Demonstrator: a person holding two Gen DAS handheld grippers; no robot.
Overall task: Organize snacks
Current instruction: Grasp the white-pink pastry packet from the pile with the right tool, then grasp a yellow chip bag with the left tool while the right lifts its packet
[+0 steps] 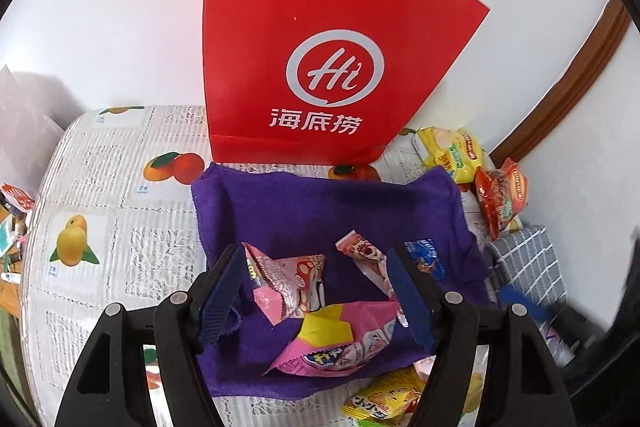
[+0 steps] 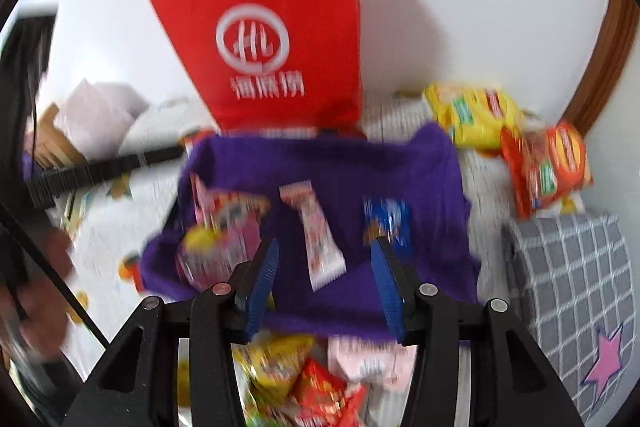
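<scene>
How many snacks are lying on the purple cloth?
4. Pink packets and at the purple cloth's left, a slim pink-white bar mid-cloth, a blue packet right. More may be hidden.

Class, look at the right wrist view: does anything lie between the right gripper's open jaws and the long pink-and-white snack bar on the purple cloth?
Nothing visible does. The right gripper hangs open above the snack bar.
</scene>
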